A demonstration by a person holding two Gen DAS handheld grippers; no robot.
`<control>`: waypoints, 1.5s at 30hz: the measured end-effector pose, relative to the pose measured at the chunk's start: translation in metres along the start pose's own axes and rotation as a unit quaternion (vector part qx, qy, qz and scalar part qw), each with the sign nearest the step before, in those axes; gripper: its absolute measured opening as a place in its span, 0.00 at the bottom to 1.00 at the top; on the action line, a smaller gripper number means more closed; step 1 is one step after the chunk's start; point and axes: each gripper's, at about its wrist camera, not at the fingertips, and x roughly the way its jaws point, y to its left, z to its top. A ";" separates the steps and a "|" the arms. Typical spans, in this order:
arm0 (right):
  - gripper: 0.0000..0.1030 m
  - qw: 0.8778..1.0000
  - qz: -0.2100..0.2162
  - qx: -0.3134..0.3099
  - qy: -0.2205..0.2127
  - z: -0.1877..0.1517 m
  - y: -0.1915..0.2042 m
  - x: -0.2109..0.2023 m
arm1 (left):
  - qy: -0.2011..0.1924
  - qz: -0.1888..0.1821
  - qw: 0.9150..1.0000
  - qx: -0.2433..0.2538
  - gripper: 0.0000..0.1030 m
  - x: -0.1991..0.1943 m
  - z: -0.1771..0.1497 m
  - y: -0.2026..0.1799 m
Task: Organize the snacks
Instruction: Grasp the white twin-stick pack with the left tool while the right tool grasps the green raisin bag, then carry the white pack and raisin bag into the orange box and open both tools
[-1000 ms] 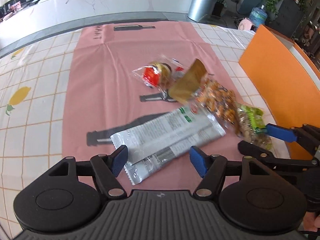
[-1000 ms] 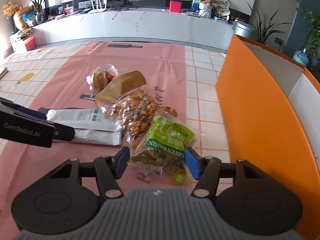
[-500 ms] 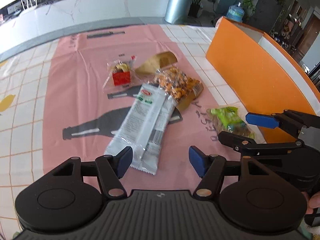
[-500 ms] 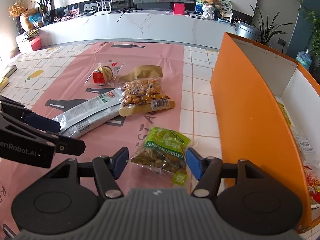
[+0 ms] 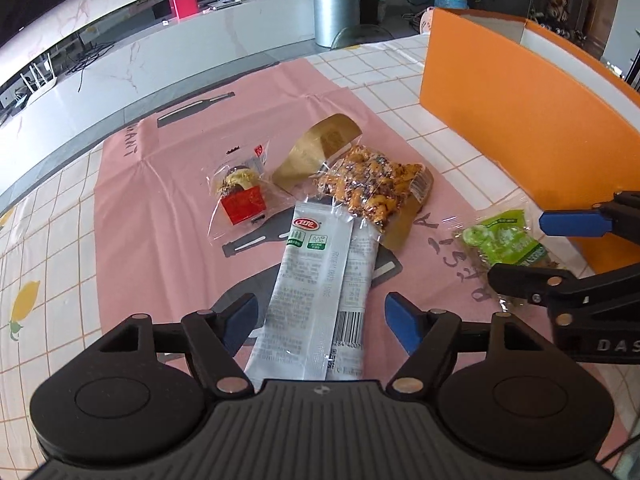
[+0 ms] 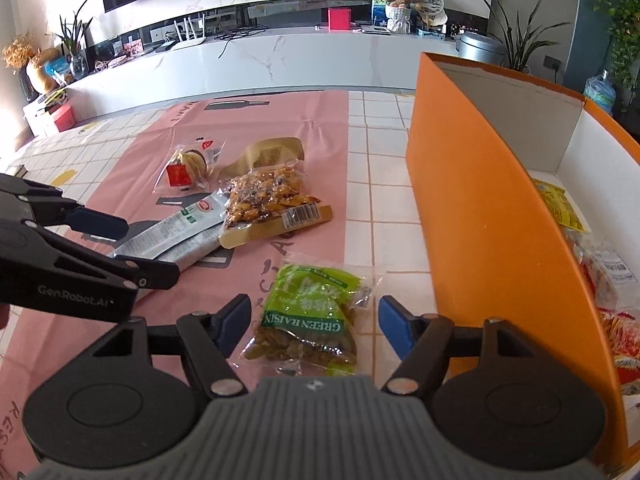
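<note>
My left gripper (image 5: 320, 316), jaws just widened, straddles the grey packets (image 5: 316, 300), ends cut off at 6 o'clock. My right gripper (image 6: 314, 320), also widening, brackets the raisin bag (image 6: 308, 320); neither grips.

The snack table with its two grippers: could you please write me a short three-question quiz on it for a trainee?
1. True or false: the green raisin packet lies between the open jaws of the right gripper, with neither pad pressing on it.
2. What lies between the jaws of the left gripper?
A. the clear bag of mixed nuts
B. the silver-grey snack packets
C. the small cake in clear wrap
3. Fill in: snacks already sorted lie inside the ______ box.

Key: 1 true; 2 B; 3 orange.
</note>
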 end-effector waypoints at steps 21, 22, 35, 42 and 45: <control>0.48 0.999 0.023 0.022 0.012 -0.003 -0.009 0.014 | 0.016 0.027 0.997 -0.074 0.58 0.011 0.008 -0.011; 0.48 0.999 0.024 0.024 0.013 -0.003 -0.010 0.014 | 0.018 0.031 0.996 -0.079 0.57 0.010 0.008 -0.012; 0.42 0.999 0.042 0.020 0.015 -0.004 -0.008 -0.012 | 0.049 0.002 0.971 -0.235 0.55 -0.030 -0.007 -0.009; 0.42 0.998 0.059 0.021 -0.010 -0.002 -0.007 -0.051 | 0.014 -0.006 0.965 -0.264 0.55 -0.078 -0.008 -0.018; 0.42 0.997 0.070 0.030 -0.023 -0.001 -0.010 -0.073 | -0.006 -0.017 0.965 -0.261 0.55 -0.099 -0.002 -0.026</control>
